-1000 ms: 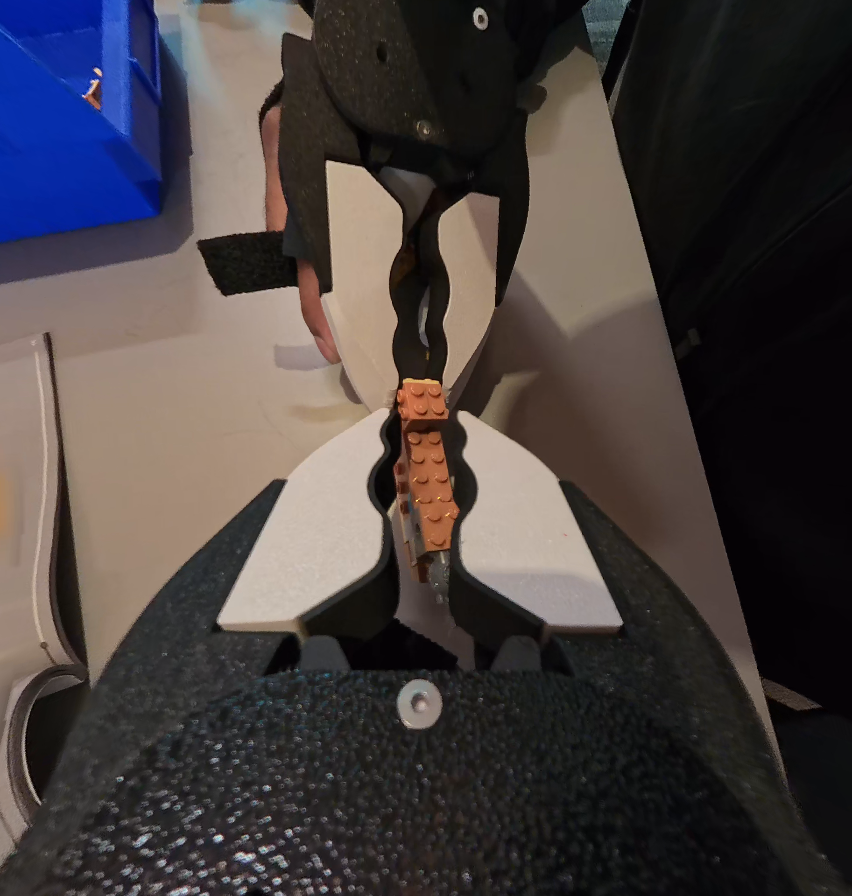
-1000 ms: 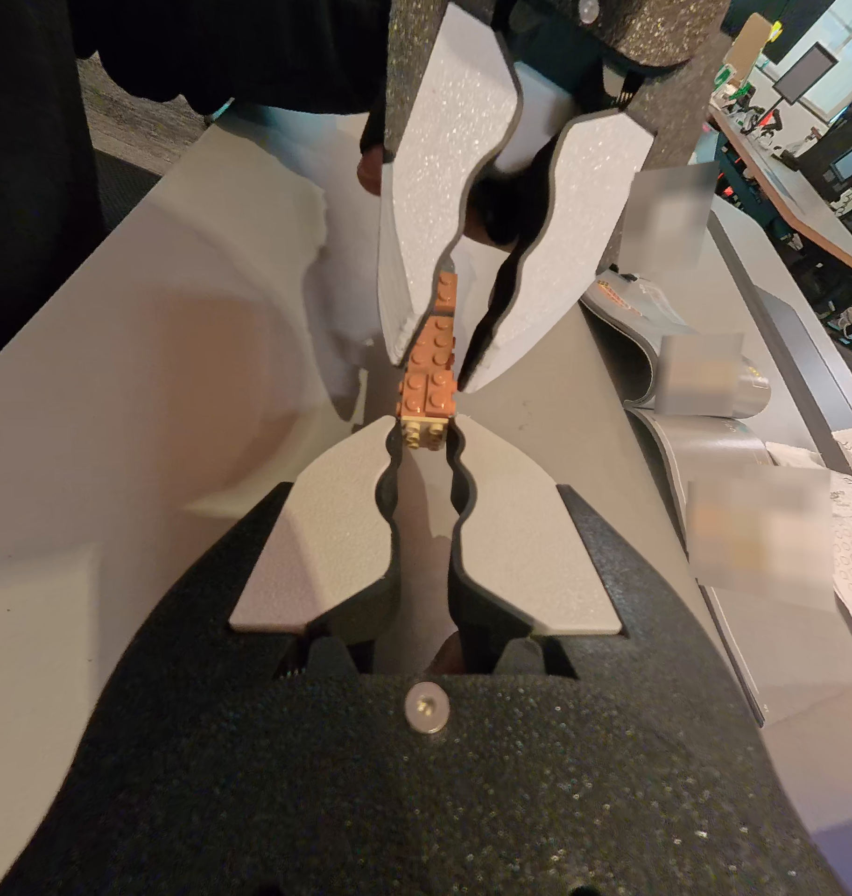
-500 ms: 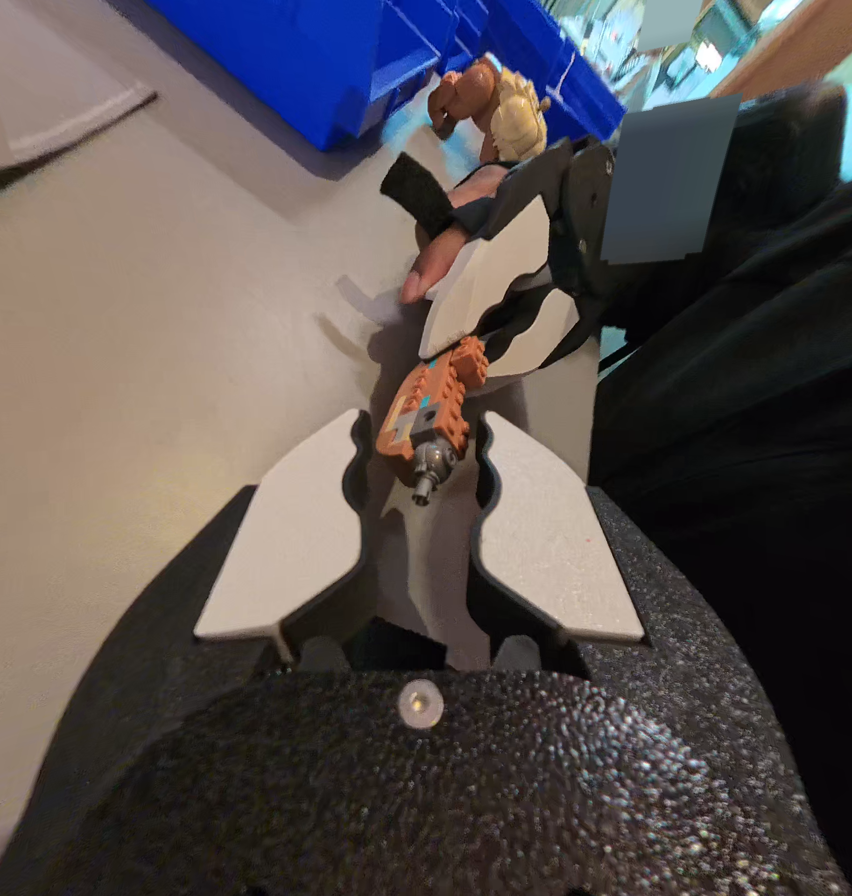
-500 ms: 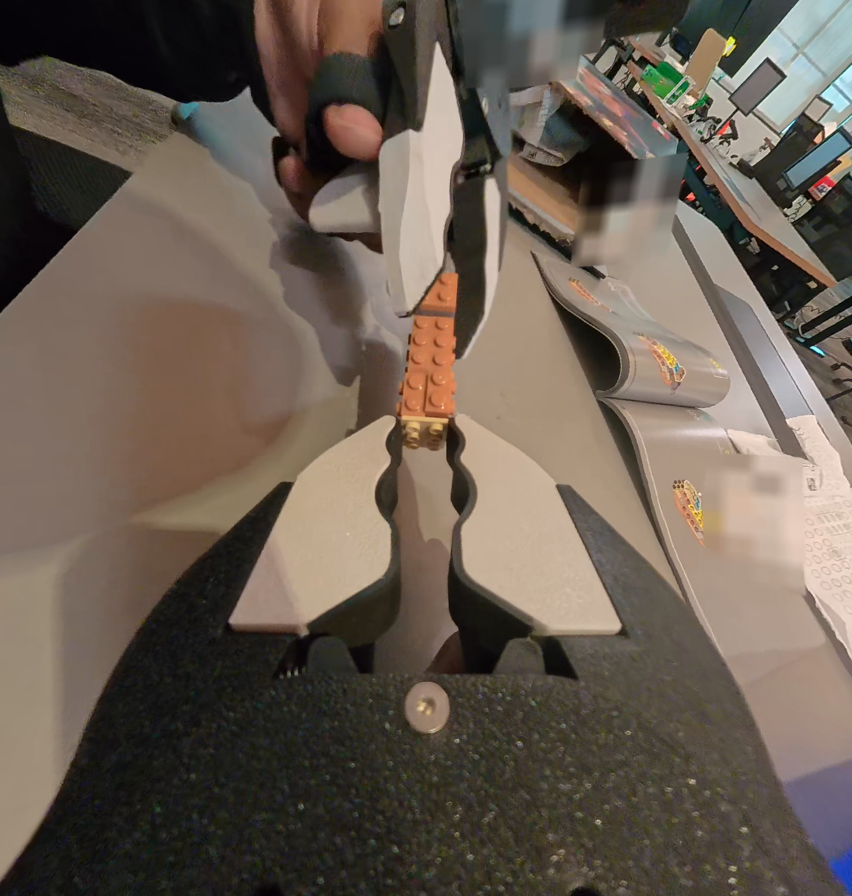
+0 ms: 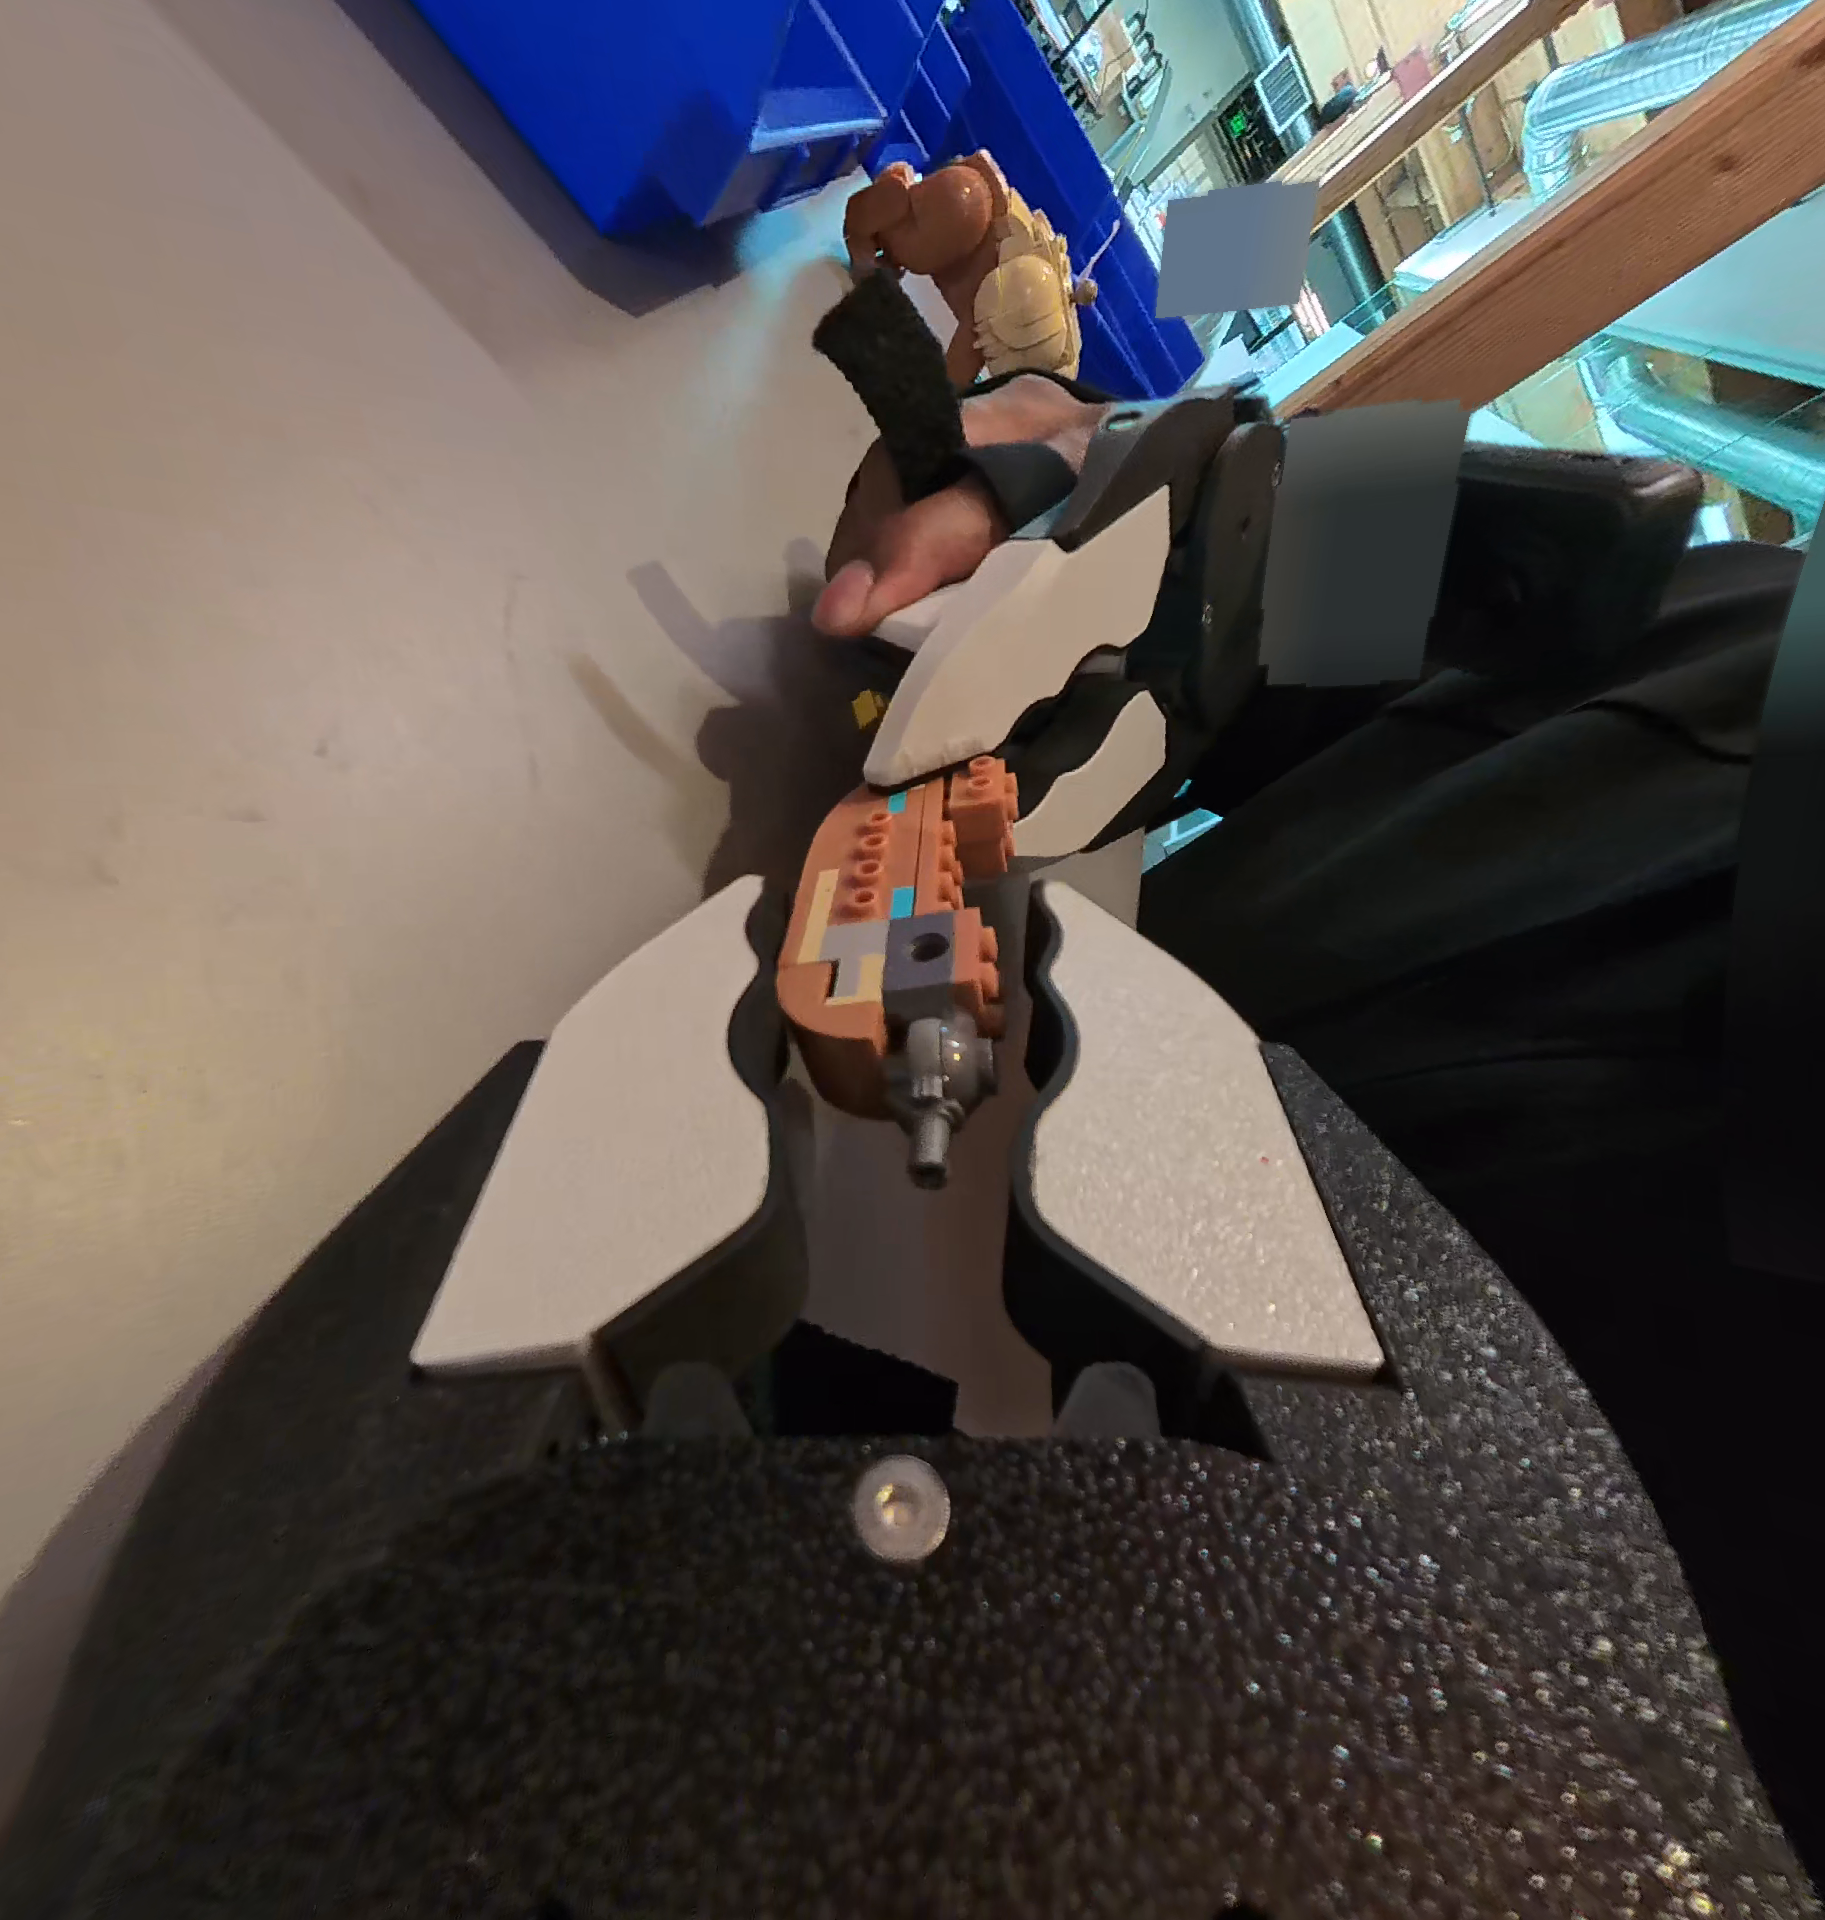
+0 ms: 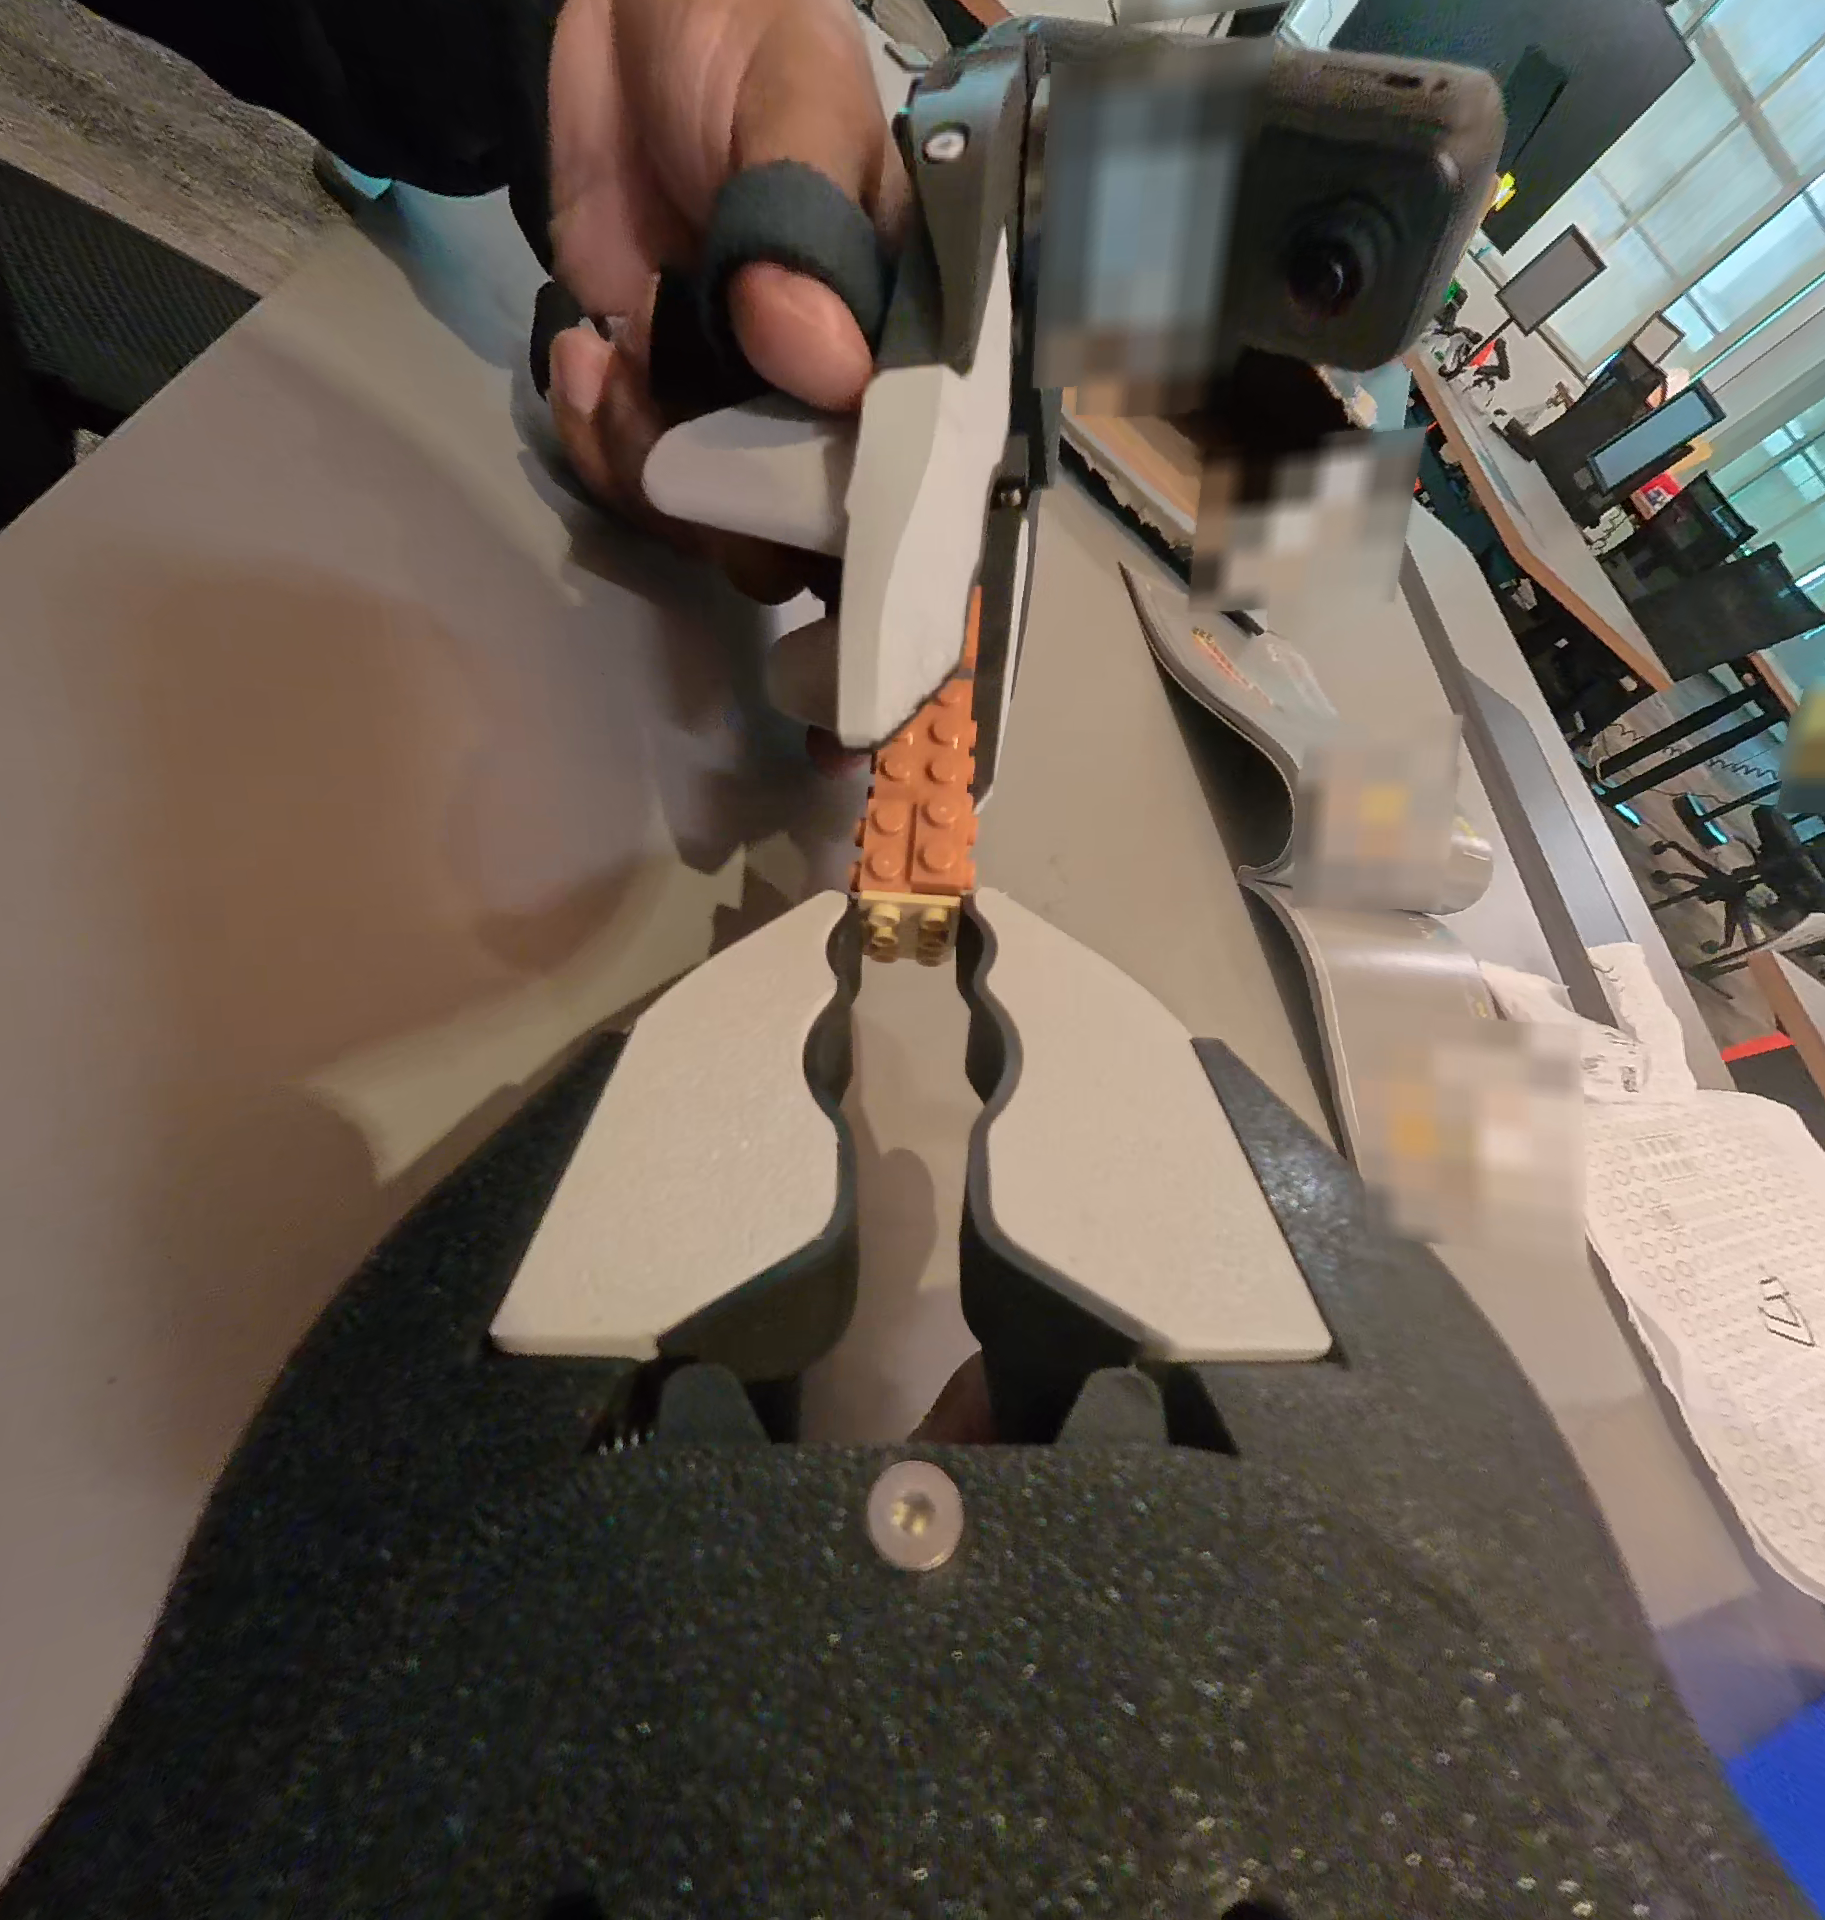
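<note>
Grey and matte, the tabletop [image 6: 264, 779] runs out toward an office of desks and monitors [image 6: 1656, 436] before tall windows at the far right, with blue plastic storage bins [image 5: 679, 114] and a brown-and-tan brick-built figure [image 5: 981, 260] at its far edge in the left wrist view. An open grey booklet [image 6: 1303, 790] and a printed white sheet [image 6: 1739, 1351] lie right of the grippers. The right gripper [image 6: 910, 925] is narrowly shut, fingertips pressing the tan end of a long orange-brown toy-brick assembly [image 6: 923, 821] held above the table, while the left gripper [image 5: 892, 966] stands wide, the assembly's grey-pegged end between its fingers with a gap at the right finger [image 5: 1116, 997].
</note>
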### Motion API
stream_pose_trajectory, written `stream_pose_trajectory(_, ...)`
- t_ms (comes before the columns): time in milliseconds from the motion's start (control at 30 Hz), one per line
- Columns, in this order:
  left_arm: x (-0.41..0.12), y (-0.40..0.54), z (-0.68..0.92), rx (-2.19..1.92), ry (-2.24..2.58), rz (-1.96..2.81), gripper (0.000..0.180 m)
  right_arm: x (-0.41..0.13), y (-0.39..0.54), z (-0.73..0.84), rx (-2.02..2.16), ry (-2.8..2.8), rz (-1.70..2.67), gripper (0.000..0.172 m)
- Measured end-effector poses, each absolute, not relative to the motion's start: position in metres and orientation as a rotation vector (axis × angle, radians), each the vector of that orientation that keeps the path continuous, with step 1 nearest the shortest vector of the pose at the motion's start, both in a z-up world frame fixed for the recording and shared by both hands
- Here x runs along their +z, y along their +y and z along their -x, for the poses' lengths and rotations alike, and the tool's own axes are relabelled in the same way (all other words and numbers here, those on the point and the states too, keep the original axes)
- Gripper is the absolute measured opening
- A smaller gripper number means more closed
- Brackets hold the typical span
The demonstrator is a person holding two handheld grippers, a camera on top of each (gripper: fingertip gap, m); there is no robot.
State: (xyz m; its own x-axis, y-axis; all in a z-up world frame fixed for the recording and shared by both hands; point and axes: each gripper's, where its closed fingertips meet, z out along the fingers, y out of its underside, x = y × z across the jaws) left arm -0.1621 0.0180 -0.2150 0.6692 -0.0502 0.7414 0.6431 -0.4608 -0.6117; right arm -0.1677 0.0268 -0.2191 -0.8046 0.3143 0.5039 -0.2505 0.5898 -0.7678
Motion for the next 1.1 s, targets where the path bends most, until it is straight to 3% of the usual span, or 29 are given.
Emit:
stream_pose_trajectory(300,-0.207,0.021,0.163,-0.915,-0.591,1.751,0.037,-0.213,0.027,0.166,1.267,-2.239,0.138,0.018)
stream_pose_trajectory(433,-0.205,0.021,0.167,-0.872,-0.619,1.715,0.037,-0.212,0.033,0.165,1.313,-2.312,0.237,0.027)
stream_pose_trajectory(600,-0.204,0.021,0.167,-0.816,-0.651,1.691,0.037,-0.206,0.039,0.151,1.557,-2.526,0.657,0.042)
stream_pose_trajectory(800,-0.201,0.025,0.153,-0.741,-0.616,1.695,0.037,-0.197,0.035,0.141,1.839,-2.541,1.11,0.047)
stream_pose_trajectory(1100,-0.198,0.024,0.143,-0.711,-0.546,1.713,0.037,-0.192,0.03,0.144,2.007,-2.486,1.256,0.042)
